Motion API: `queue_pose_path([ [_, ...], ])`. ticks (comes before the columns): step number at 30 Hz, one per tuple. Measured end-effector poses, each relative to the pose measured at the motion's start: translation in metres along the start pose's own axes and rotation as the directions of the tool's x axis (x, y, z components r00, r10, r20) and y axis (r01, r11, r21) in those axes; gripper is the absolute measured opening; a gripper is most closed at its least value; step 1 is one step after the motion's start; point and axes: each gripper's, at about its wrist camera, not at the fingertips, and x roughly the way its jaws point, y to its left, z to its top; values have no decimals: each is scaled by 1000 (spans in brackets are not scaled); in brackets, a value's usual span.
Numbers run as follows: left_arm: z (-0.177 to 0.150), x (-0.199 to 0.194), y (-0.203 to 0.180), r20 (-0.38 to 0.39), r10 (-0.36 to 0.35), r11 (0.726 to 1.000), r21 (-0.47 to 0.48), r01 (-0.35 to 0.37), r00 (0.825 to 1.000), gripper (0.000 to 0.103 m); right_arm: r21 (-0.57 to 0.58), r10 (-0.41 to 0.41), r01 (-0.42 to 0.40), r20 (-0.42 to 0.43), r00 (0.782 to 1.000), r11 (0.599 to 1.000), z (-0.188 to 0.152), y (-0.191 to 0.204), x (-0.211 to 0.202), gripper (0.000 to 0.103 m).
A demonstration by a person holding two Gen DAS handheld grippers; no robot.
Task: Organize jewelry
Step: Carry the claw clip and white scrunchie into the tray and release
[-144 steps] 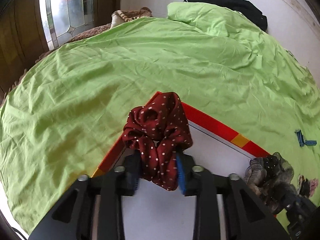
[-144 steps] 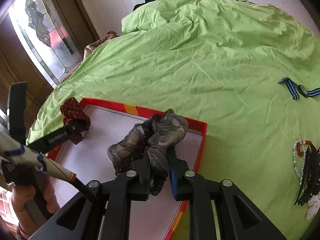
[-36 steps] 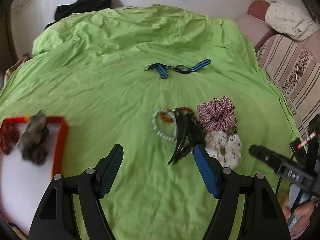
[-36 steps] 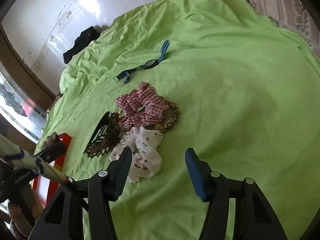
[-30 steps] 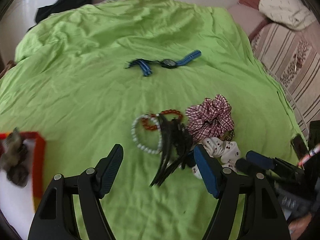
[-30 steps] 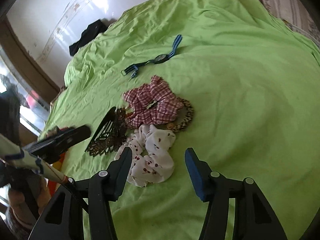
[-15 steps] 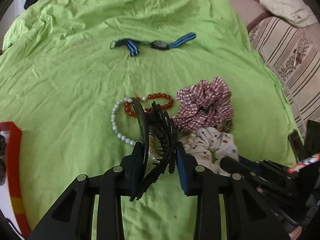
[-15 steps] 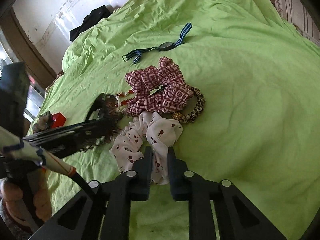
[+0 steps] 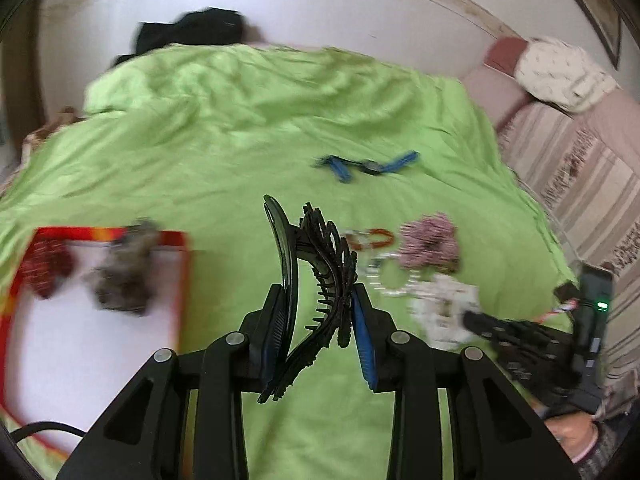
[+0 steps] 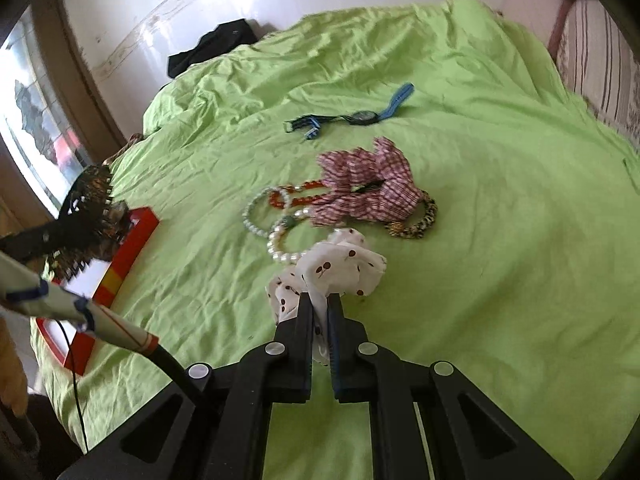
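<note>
My left gripper (image 9: 318,304) is shut on a black hair claw clip (image 9: 316,276), held in the air above the green bedsheet; it also shows in the right wrist view (image 10: 86,208). My right gripper (image 10: 320,304) is shut on a white cherry-print scrunchie (image 10: 340,268), lifted slightly off the sheet. The red-rimmed white tray (image 9: 182,280) lies at the left with a dark red dotted scrunchie (image 9: 46,266) and a grey scrunchie (image 9: 124,276) in it. On the sheet lie a pink checked scrunchie (image 10: 364,184), pearl bracelets (image 10: 260,220), a red bead bracelet (image 10: 296,198) and a leopard hair tie (image 10: 420,220).
A blue-strapped watch (image 10: 356,116) lies farther back on the sheet. Black clothing (image 10: 212,46) sits by the white wall. A striped sofa (image 9: 580,168) stands at the right. A stained-glass window (image 10: 36,128) is at the left.
Both grippers have lifted what they shut on: the left raised the claw clip and swung left toward the tray; the right raised the white scrunchie off the sheet, uncovering the pearl bracelets.
</note>
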Motion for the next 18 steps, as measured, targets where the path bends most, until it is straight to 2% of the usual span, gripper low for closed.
queue_pose_path([
  [4, -8, -15, 48, 14, 71, 996, -62, -70, 997, 32, -33, -15, 16, 40, 999, 999, 0, 20, -19, 7],
  [7, -11, -23, 89, 18, 133, 982, -134, -130, 991, 32, -19, 33, -32, 70, 997, 999, 5, 37, -38, 7],
  [10, -13, -32, 120, 24, 165, 967, -200, -157, 986, 32, -29, 73, -71, 80, 994, 997, 13, 59, -46, 7],
  [14, -19, -40, 158, 17, 234, 936, -274, -221, 972, 32, -68, 139, -135, 67, 988, 989, 26, 101, -47, 7],
  [18, -27, -44, 199, -6, 232, 903, -371, -218, 973, 32, -110, 207, -202, 38, 978, 973, 37, 146, -38, 7],
])
